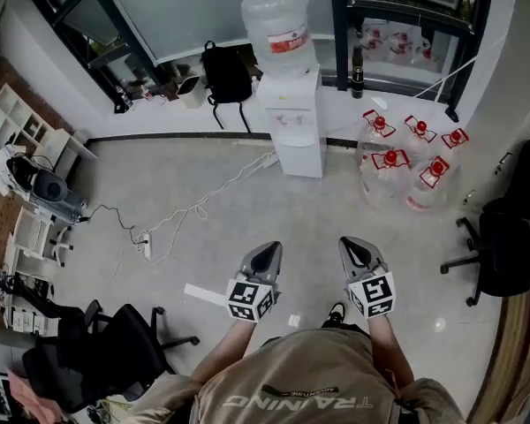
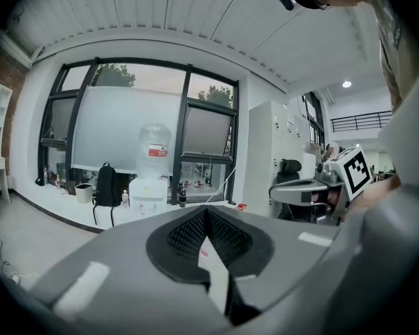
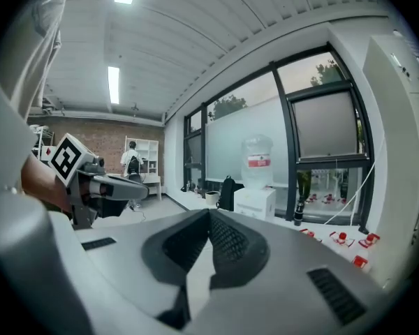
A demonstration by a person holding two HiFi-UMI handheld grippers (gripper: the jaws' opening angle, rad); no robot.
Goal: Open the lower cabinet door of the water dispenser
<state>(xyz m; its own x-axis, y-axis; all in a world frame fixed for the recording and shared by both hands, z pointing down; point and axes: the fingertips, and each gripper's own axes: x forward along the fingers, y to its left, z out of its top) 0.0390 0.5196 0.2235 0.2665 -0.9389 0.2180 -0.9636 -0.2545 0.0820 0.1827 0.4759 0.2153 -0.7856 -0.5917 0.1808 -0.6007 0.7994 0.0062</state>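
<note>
The white water dispenser [image 1: 293,113] stands against the far window wall with a clear bottle [image 1: 278,20] on top. Its lower cabinet door [image 1: 299,157] is closed. Both grippers are held side by side in front of the person, well short of the dispenser and pointing toward it. My left gripper [image 1: 269,248] is shut with nothing between its jaws, and so is my right gripper [image 1: 353,241]. The left gripper view shows the dispenser [image 2: 148,187] small and far beyond the left gripper [image 2: 207,209]. The right gripper view likewise shows the dispenser [image 3: 255,201] far beyond the right gripper [image 3: 210,211].
Several red-capped water bottles [image 1: 406,162] stand on the floor right of the dispenser. A black backpack [image 1: 225,73] and a white bin [image 1: 190,88] sit to its left. A power strip with cable [image 1: 146,241] lies on the floor. Office chairs [image 1: 115,343] [image 1: 503,237] flank the person.
</note>
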